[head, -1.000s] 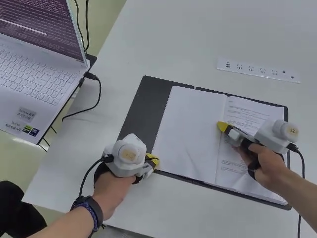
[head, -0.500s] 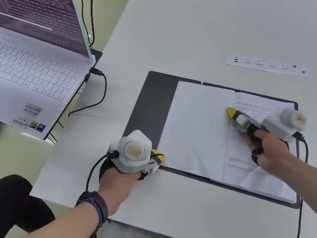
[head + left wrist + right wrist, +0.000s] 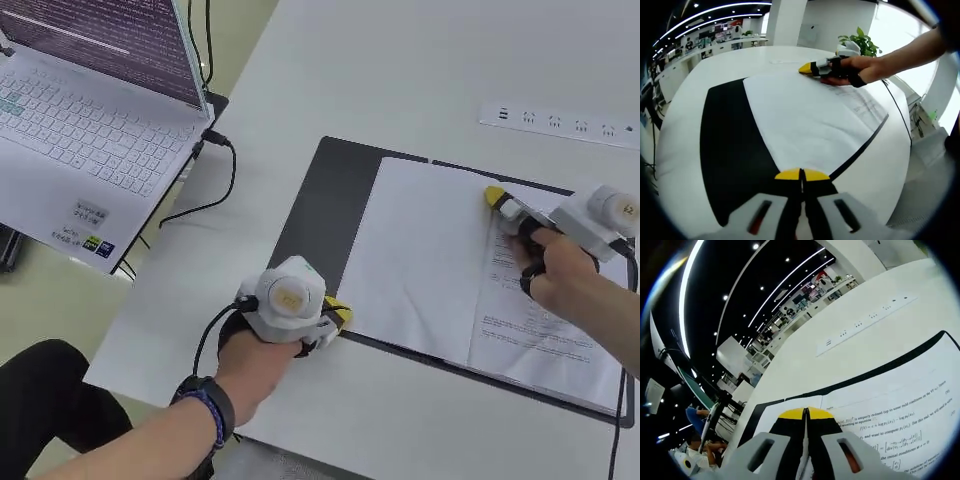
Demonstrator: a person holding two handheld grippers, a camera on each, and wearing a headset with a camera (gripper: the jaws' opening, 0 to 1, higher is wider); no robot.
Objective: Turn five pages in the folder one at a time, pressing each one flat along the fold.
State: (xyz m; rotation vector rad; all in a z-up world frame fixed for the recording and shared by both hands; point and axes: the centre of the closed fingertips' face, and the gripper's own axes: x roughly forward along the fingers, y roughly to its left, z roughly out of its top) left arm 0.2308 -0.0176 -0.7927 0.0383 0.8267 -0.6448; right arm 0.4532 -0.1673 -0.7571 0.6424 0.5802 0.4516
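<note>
R hand-held gripper slid up fold, L hand-held gripper, both pressed together, folder corner cropped

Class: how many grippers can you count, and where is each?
2. Left gripper at the folder's near edge; right gripper at the fold's far end.

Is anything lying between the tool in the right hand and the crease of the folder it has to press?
Nothing visible. The right gripper, jaws shut, sits with its tip at the fold near the top of the open folder, with only paper around it.
</note>
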